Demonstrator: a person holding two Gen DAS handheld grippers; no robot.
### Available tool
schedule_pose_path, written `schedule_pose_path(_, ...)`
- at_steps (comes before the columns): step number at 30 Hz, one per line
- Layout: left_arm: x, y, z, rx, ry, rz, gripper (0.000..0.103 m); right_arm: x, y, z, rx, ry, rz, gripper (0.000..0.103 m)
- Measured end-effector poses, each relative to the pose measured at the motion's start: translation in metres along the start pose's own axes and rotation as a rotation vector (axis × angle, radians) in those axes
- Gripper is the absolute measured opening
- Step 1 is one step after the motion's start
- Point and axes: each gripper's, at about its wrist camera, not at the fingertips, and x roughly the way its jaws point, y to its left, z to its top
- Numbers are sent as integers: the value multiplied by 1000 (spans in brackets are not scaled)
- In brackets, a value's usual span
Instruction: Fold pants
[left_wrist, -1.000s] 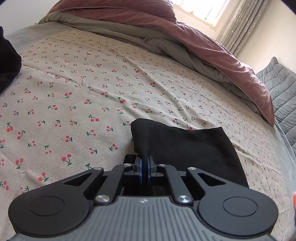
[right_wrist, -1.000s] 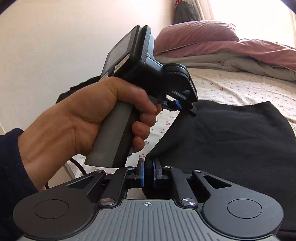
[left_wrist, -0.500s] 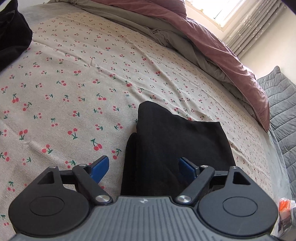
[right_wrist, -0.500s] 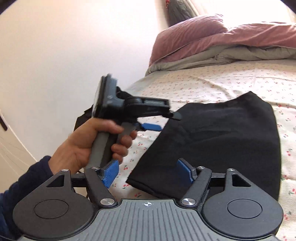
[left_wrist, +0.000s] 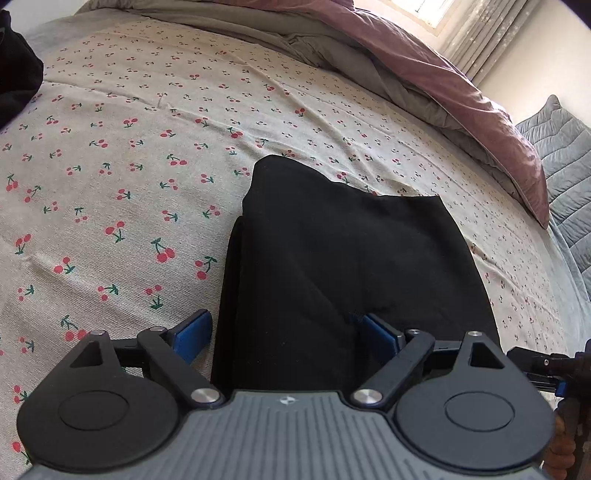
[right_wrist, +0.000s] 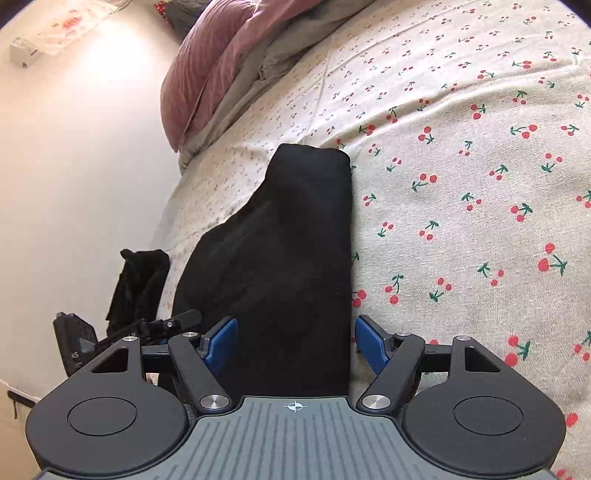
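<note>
The folded black fabric pants (left_wrist: 343, 266) lie flat on the cherry-print sheeted bed (left_wrist: 122, 155), near its edge. The left hand-held gripper (left_wrist: 286, 334) and right hand-held gripper (right_wrist: 295, 341) hover above them, both released, blue pads spread wide.

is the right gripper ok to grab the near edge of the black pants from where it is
Probably yes. The right gripper is open, its blue fingers straddling the near end of the black pants, which lie folded on the cherry-print sheet. Nothing lies between them.
</note>
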Motion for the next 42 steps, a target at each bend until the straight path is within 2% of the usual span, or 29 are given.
schedule_pose_path(3,3,0,2,-20,-3,-9,93,9,0,5,7,-18,34,70)
schedule_pose_path(4,3,1,3,-35,-7,-23,85,13,0,6,9,-25,34,68)
schedule_pose_path(5,4,3,3,-54,-5,-46,70,17,1,6,6,-31,14,52)
schedule_pose_path(6,4,5,3,-74,1,-67,64,21,1,6,4,-32,-13,28)
schedule_pose_path(7,4,5,3,-77,4,-84,47,26,-1,5,14,-34,-12,25)
schedule_pose_path(8,4,3,4,-58,-2,-89,37,27,-1,5,17,-40,-7,22)
schedule_pose_path(11,-1,-10,5,21,-32,-68,30,25,15,5,-61,-60,-52,17)
schedule_pose_path(12,-3,-13,7,31,-45,-71,30,21,26,5,-119,-78,-74,13)
schedule_pose_path(16,-12,-25,22,51,-140,-116,29,-3,62,13,-280,-183,-79,12)
schedule_pose_path(20,-9,-47,48,76,-238,-170,29,-25,78,31,-351,-271,-99,12)
schedule_pose_path(24,12,-65,73,72,-261,-207,31,-39,77,55,-369,-352,-118,12)
schedule_pose_path(26,35,-75,82,91,-237,-140,48,-30,61,72,-288,-343,-162,12)
schedule_pose_path(28,50,-82,82,65,-273,-1,62,-8,35,86,-227,-290,-271,14)
schedule_pose_path(30,59,-84,80,65,-249,17,63,13,5,92,-167,-217,-384,20)
schedule_pose_path(31,62,-89,79,83,-216,15,63,16,-6,91,-152,-208,-394,24)
schedule_pose_path(33,62,-100,71,182,-194,44,63,8,-16,84,-126,-243,-355,36)
schedule_pose_path(35,62,-108,61,283,-183,108,63,-2,-22,79,-108,-245,-326,47)
schedule_pose_path(37,65,-107,55,315,-159,160,63,-7,-20,73,-116,-237,-332,48)
schedule_pose_path(42,61,-107,50,359,-179,208,59,-17,-4,50,-160,-206,-289,49)
